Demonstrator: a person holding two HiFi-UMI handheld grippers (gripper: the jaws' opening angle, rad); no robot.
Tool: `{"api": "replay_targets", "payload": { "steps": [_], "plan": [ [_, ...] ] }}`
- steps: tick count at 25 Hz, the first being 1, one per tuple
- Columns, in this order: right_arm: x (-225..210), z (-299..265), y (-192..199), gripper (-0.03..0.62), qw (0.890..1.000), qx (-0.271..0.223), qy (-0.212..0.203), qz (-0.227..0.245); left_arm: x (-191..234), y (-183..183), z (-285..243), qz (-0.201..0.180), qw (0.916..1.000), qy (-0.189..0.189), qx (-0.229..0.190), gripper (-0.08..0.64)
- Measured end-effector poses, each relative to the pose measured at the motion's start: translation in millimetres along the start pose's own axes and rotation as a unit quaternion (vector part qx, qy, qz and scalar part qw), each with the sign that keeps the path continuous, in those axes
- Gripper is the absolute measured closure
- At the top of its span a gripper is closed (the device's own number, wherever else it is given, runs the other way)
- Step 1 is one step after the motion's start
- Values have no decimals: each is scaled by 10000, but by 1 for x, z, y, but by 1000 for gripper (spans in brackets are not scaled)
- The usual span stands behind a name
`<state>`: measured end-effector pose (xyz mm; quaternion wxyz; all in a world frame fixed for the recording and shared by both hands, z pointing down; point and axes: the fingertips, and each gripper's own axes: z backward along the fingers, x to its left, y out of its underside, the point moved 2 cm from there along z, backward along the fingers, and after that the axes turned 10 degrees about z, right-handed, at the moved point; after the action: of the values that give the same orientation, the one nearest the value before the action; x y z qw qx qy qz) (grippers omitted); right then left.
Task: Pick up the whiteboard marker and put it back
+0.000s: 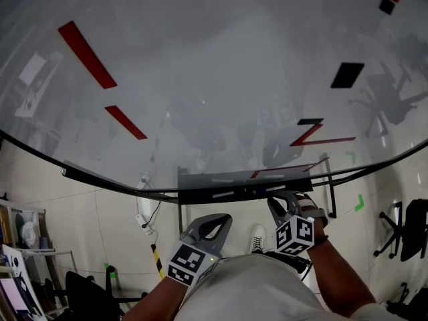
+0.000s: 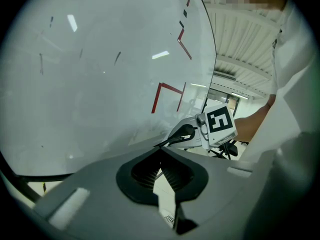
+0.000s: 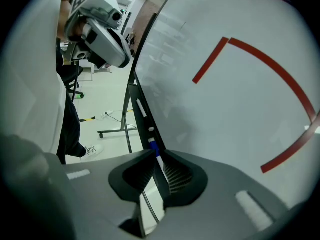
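**Right gripper view: pen pinched along the ledge**

Shows the right tool (image 3: 157, 155) pinching the whiteboard marker (image 3: 153, 147), blue cap poking past the tips, white barrel running back between the pads. Holds the pen lengthwise along the tray (image 3: 136, 101) at the foot of the whiteboard (image 3: 225, 109), most likely for a flat lift or set-down without catching the lip. Cannot tell resting from hovering just above, with the barrel's underside hidden behind the pads.

Finds, in the left gripper view, the left tool (image 2: 160, 151) pressed together, nothing between the pads. Sits low and back beside the person's white shirt (image 2: 295, 84), clear of the tray, seemingly parked out of the way, a slim pen needing one tool only.

Confirms the layout from the head view: both tools below the board's lower edge, right one up at the tray, left one nearer the body. Calls next for a level, steady wrist, given a narrow ledge and a round barrel prone to rolling
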<state>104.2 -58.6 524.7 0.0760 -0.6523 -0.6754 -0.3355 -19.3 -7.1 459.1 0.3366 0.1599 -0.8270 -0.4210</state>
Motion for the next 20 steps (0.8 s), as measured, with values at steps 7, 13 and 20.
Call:
{"api": "replay_targets", "payload": {
  "steps": [7,13,20],
  "plan": [
    [0,-8,3,541,9996,166,-86,202,4,-4,3,101,9999,-39,-40,543],
    [1,-14,6,541,9989,253,-133,366,5,-2,4,95,9999,-33,-32,543],
    [2,-22,8,540,9972,361,-204,629,5,-2,4,86,10000,-21,-32,543]
  ]
}}
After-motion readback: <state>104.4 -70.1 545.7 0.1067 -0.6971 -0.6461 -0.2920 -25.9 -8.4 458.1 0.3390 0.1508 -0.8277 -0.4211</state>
